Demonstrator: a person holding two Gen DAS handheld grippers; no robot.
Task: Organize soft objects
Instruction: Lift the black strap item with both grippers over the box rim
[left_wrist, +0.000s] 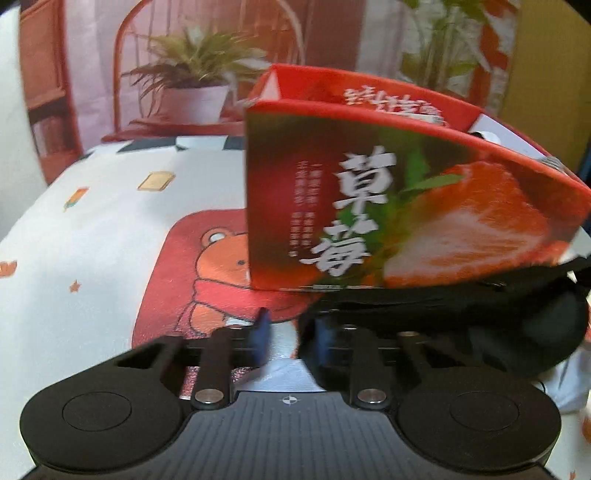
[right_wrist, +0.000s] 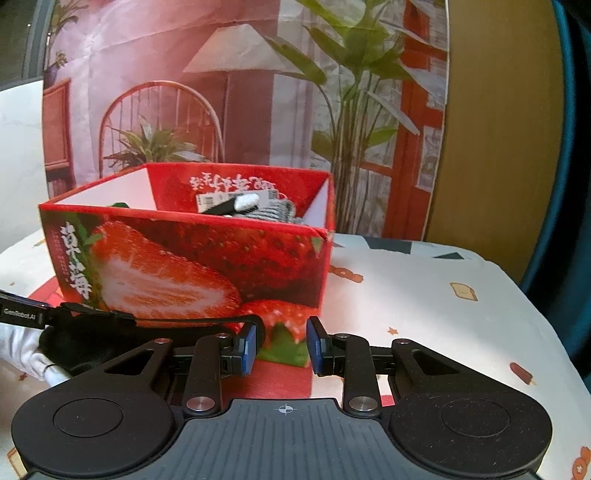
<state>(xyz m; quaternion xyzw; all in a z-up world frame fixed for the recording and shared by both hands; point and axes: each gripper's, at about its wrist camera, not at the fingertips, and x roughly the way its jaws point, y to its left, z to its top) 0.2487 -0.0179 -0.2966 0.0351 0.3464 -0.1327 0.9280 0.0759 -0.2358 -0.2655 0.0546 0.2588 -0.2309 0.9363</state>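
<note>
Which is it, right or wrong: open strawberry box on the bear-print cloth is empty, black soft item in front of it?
Wrong: the box is not empty. The right wrist view shows striped fabric and a labelled pack inside. Rest holds: open, on the cloth, black item in front.

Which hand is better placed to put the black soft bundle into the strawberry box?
Left, probably: the black bundle lies against the left gripper, before the strawberry box. From the right gripper, its bulk sits off to the side.
</note>
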